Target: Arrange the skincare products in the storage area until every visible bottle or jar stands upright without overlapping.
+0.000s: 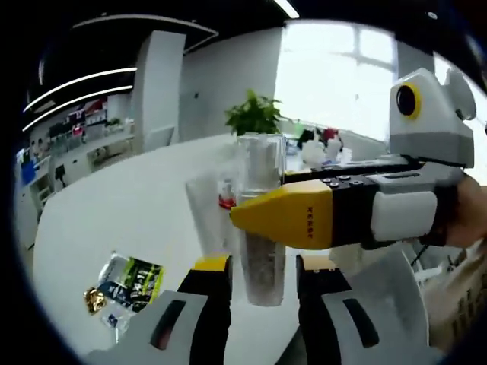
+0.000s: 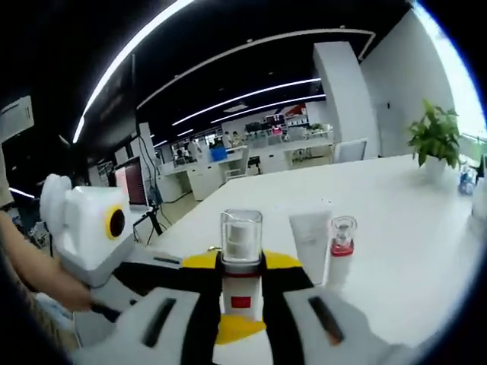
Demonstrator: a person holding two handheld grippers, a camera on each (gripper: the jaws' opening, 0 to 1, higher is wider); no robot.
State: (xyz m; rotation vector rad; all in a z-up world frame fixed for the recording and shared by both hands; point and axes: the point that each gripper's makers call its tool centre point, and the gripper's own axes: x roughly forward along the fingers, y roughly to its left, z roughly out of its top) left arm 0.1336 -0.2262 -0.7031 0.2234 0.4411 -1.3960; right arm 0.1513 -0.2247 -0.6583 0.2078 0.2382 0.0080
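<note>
- Currently the clear-capped bottle [image 2: 241, 262] stands upright between the jaws of the right gripper [image 2: 240, 285], which pinch its body just under the cap; in the left gripper view the same bottle [image 1: 261, 220] rises ahead of the parted, empty jaws of the left gripper [image 1: 263, 293].
- It looks rigid, light and smooth, likely slippery; a hold low on the body seems safest.
- Beside it on the white table [image 2: 396, 228] stand a white tube [image 2: 310, 236] and a small red-based bottle [image 2: 342, 236], just apart.
- A crumpled sachet [image 1: 125, 285] lies toward the table's near edge.
- Open tabletop stretches toward the potted plant [image 2: 435, 137] at the far edge.
</note>
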